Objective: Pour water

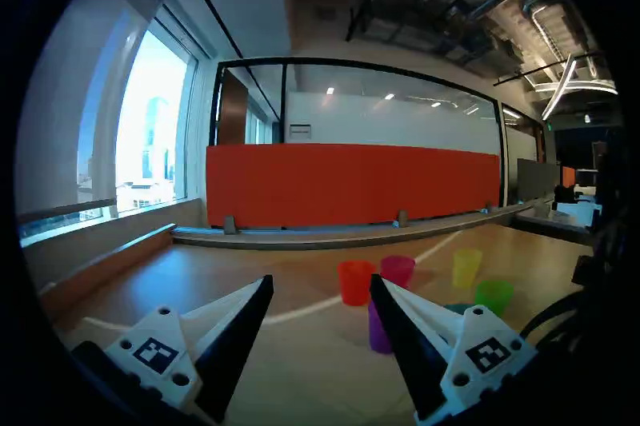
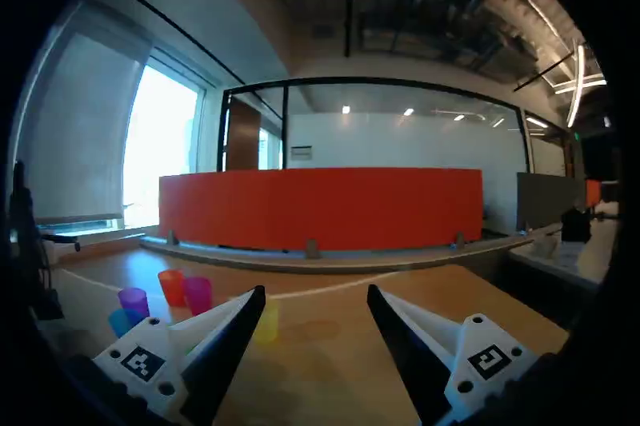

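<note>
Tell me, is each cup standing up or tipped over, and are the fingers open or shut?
Orange cup, standing upright.
Pink cup, standing upright.
Yellow cup, standing upright.
Green cup, standing upright.
Purple cup, standing upright.
Blue cup, upright, partly hidden.
Left gripper, open, holding nothing.
Right gripper, open, holding nothing.

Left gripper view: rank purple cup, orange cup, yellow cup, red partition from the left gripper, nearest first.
1. Purple cup, low centre.
2. Orange cup, centre, just beyond.
3. Yellow cup, farther right.
4. Red partition, along the table's far edge.
</note>
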